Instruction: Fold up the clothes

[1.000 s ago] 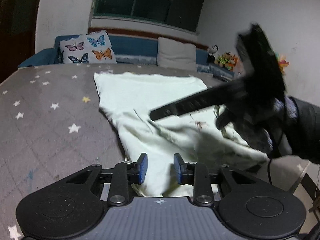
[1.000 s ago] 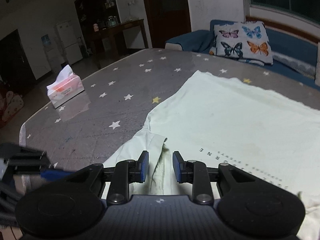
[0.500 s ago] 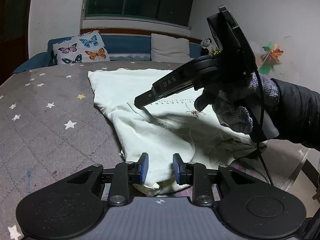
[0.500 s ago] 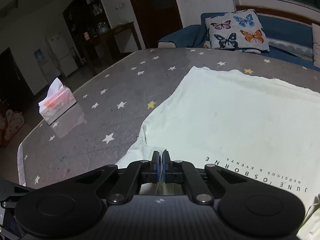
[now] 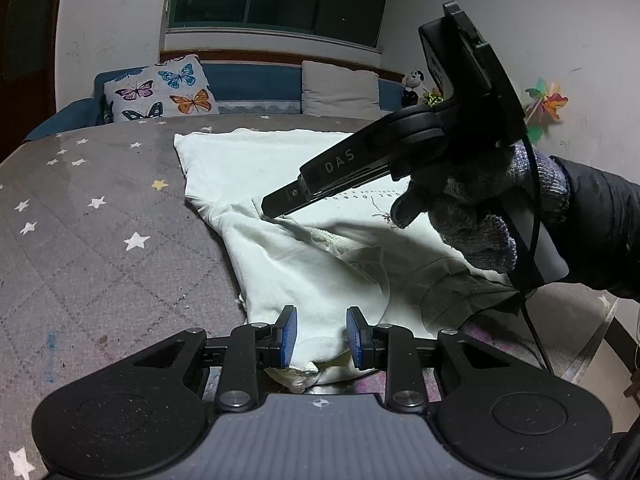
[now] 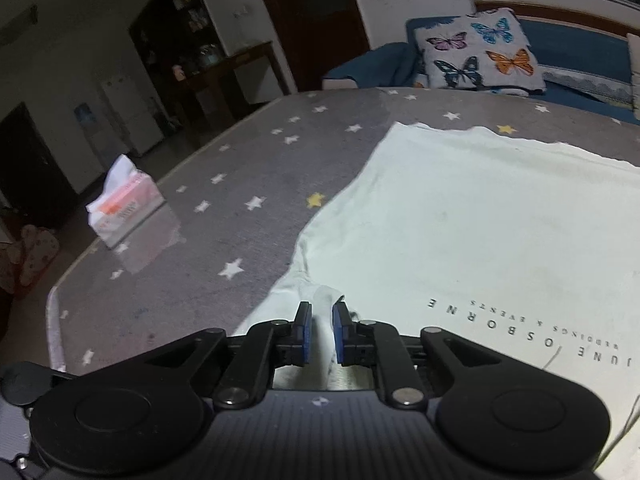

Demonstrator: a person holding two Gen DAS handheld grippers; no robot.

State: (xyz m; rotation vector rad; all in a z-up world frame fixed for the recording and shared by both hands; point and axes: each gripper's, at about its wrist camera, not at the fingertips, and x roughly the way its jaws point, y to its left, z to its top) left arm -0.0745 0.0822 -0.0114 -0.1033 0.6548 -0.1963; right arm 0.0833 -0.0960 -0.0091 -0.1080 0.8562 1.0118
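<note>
A pale cream T-shirt (image 5: 312, 264) with printed lettering lies spread on the grey star-patterned table (image 5: 100, 260). Its near left part is bunched. My left gripper (image 5: 322, 336) hangs over the shirt's near edge, open, with cloth lying under and between its blue pads. A gloved hand (image 5: 472, 208) holds my right gripper (image 5: 272, 208), whose tip rests on a raised fold by the sleeve. In the right wrist view the right gripper (image 6: 322, 328) is opening. Its jaws stand narrowly apart, and a fold of the T-shirt (image 6: 480, 220) stands between them.
A pink tissue box (image 6: 124, 208) stands near the table's far left edge. Beyond the table (image 6: 240, 160) is a blue sofa with a butterfly pillow (image 5: 160, 92) and a plain cushion (image 5: 340, 90). The table's right edge (image 5: 600, 308) runs close by the shirt.
The right gripper came down on the sleeve fold and pinched it shut half a second ago. Its jaws have since parted slightly. The left gripper has stayed put, open the same.
</note>
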